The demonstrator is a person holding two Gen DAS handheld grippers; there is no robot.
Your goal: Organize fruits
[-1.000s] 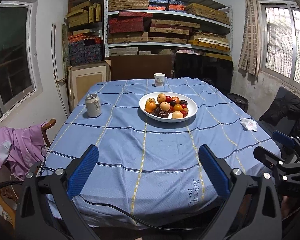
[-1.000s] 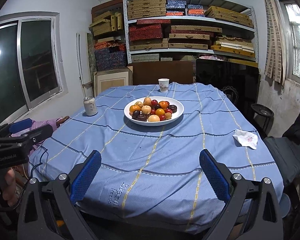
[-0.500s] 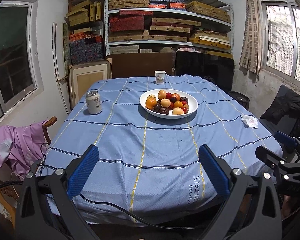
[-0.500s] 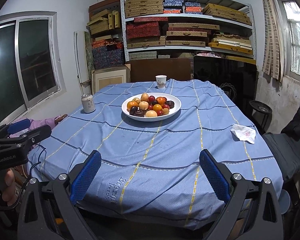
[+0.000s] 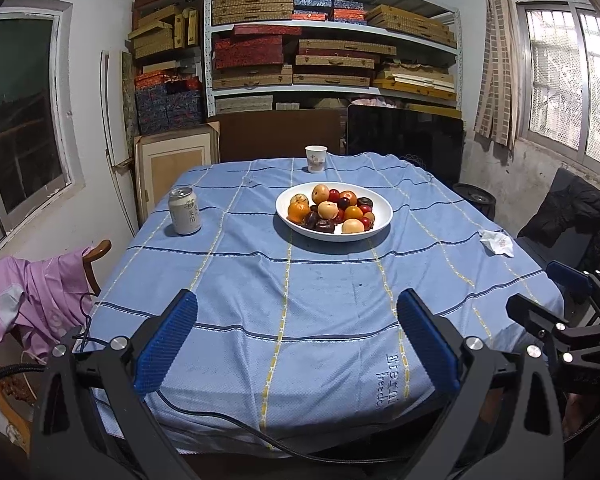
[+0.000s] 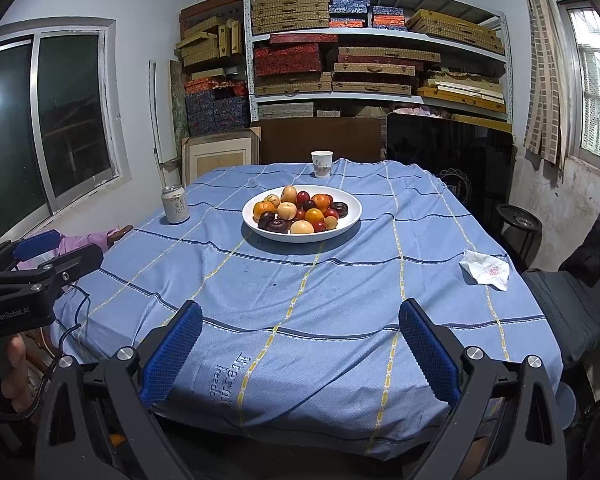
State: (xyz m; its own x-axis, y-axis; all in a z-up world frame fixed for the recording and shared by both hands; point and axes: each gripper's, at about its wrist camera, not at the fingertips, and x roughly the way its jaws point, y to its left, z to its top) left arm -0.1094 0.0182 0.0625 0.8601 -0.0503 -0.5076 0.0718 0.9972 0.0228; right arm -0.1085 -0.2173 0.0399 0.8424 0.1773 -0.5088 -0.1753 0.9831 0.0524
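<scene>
While held back at the near table edge (image 5: 300, 436), both tongs (image 5: 296, 340) agape, empty.

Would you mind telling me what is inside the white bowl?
The white bowl holds piled fruit: orange, pale yellow, red and dark pieces. Whatever lies beneath the top pieces is covered.

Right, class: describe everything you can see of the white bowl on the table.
The bowl is wide, shallow and oval-looking, glossy white like ceramic or plastic. It sits upright on the blue cloth, near the middle of the table, toward the far side. It holds a heap of fruit: orange, pale peach, red and dark purple pieces. A paper cup stands apart behind it, a can apart to its left. Neither tool touches it.
</scene>
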